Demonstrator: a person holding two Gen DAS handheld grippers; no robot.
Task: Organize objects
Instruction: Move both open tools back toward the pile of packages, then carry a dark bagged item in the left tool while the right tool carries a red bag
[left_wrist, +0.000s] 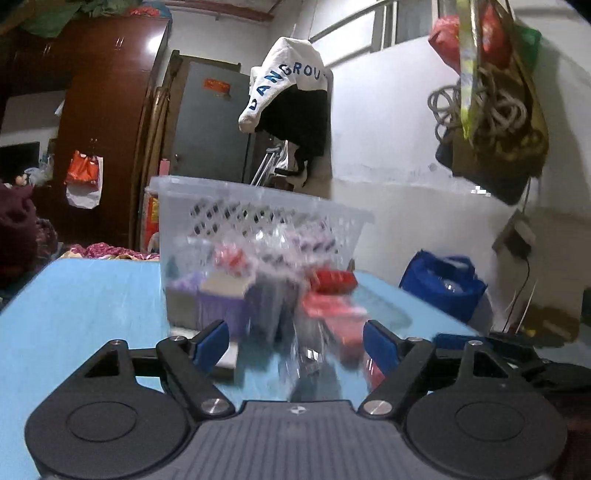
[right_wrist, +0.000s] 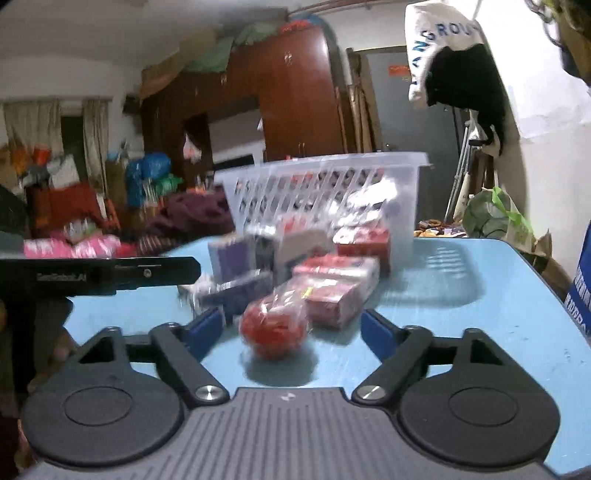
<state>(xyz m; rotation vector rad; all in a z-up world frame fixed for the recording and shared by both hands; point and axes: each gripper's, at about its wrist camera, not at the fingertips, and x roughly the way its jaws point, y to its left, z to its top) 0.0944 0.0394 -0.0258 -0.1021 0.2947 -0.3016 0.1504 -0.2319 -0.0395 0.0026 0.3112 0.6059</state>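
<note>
Both views blurred by motion. Left gripper (left_wrist: 295, 341) low over the blue table (left_wrist: 92, 314), fingers wide apart, nothing between the blue pads (left_wrist: 212, 341); just ahead, a crinkled clear wrapper (left_wrist: 308, 354) on the tabletop, contents too smeared to name. Beyond it, a cluster of small boxes: a purple box (left_wrist: 221, 299) to the left, red boxes (left_wrist: 332, 291) to the right, a dark packet between them. Behind the cluster, a clear plastic basket (left_wrist: 258, 221) with a latticed wall, standing on the table. Right gripper (right_wrist: 293, 326) also low over the table (right_wrist: 498, 332), fingers spread wide and holding nothing; between and just ahead of its pads, a red ball in clear wrap (right_wrist: 273, 326) resting on the surface. Past the ball, red boxes (right_wrist: 340, 288) stacked close together, touching or nearly so, purple and dark packets (right_wrist: 236, 266) to their left, and the basket (right_wrist: 332, 188) at the back. Left gripper's black arm (right_wrist: 110, 277) at the left edge of the right view.
</note>
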